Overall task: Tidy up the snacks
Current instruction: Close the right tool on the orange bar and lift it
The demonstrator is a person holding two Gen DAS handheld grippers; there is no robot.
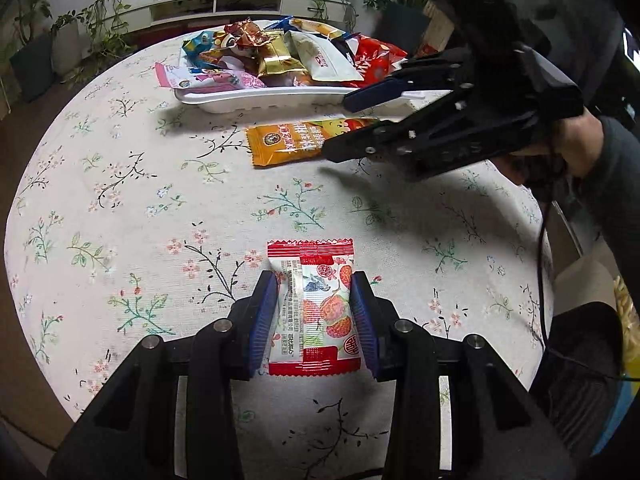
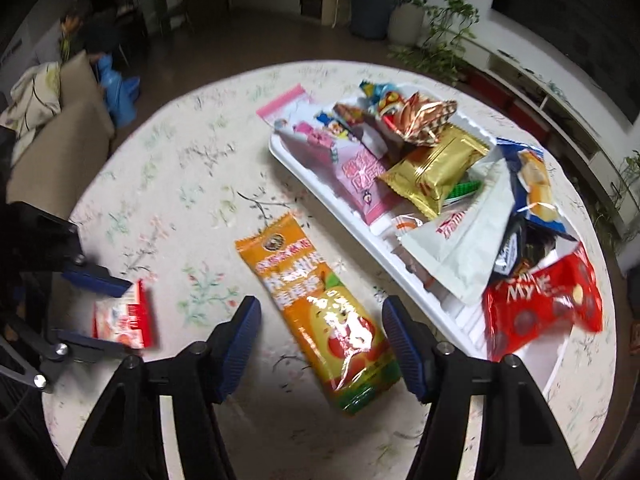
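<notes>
Our left jaws are pressed on both sides of a small red-and-white candy packet (image 1: 314, 306), the blue pads (image 1: 262, 320) flat against its edges, so the left gripper (image 1: 314, 280) holds it just above the flowered worktop (image 1: 120, 200). Our right jaws stand wide, with an orange snack packet (image 2: 320, 312) lying flat on the cloth between them; the pads (image 2: 240, 344) do not touch it, and the right gripper (image 2: 322, 312) hangs over its lower half. No earlier picture shows us how these jaws came to this width.

In the left wrist view the right gripper reaches in from the right, held by a hand (image 1: 576, 148) in a dark sleeve, its tips over the orange packet's end.

Beyond the orange packet sits a white tray (image 2: 320, 196) heaped with snacks: a pink packet (image 2: 360, 176), a gold one (image 2: 436, 168), a white pouch (image 2: 472, 248) and a red bag (image 2: 544, 304) at the near end, overhanging the rim. Potted plants (image 1: 104, 20) and a low white shelf (image 1: 224, 4) stand behind the round worktop.
</notes>
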